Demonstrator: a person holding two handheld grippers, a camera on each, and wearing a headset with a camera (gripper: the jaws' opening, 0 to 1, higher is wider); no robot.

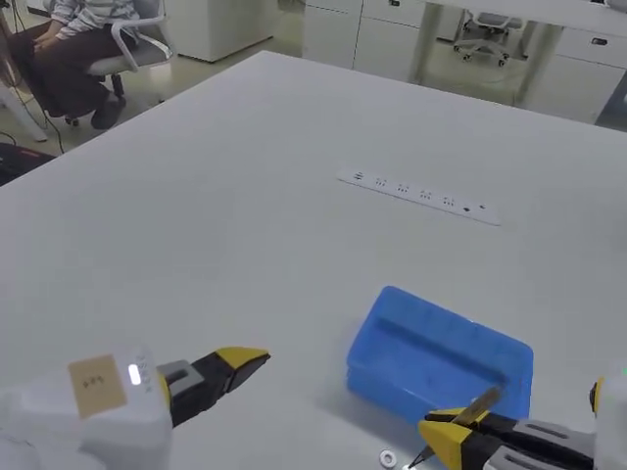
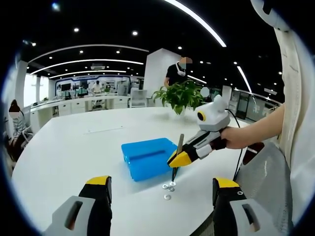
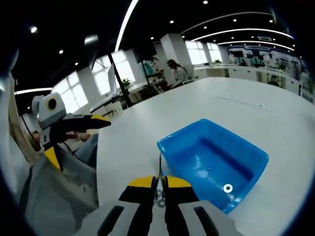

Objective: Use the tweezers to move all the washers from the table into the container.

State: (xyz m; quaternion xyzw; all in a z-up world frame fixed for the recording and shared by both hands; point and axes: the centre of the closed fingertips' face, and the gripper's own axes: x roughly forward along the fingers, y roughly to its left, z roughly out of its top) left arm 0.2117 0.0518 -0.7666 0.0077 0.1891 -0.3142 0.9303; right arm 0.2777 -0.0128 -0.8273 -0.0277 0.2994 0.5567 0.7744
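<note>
on the bench (image 1: 245, 196) the blue container (image 1: 441, 357) holds one washer (image 3: 227, 188), my left gripper (image 2: 162, 181) hangs wide and empty, and my right gripper (image 3: 160, 184) pinches the tweezers (image 2: 175, 160) over three washers (image 2: 168, 197) not yet moved.

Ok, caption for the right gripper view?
Right gripper holds tweezers over loose washers; one washer lies in the blue container.

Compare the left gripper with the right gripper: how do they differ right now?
The left gripper is open and empty; the right gripper is shut on the tweezers. The left gripper hangs away from the blue container, the right gripper beside it, over the loose washers. Both have yellow-tipped jaws.
</note>
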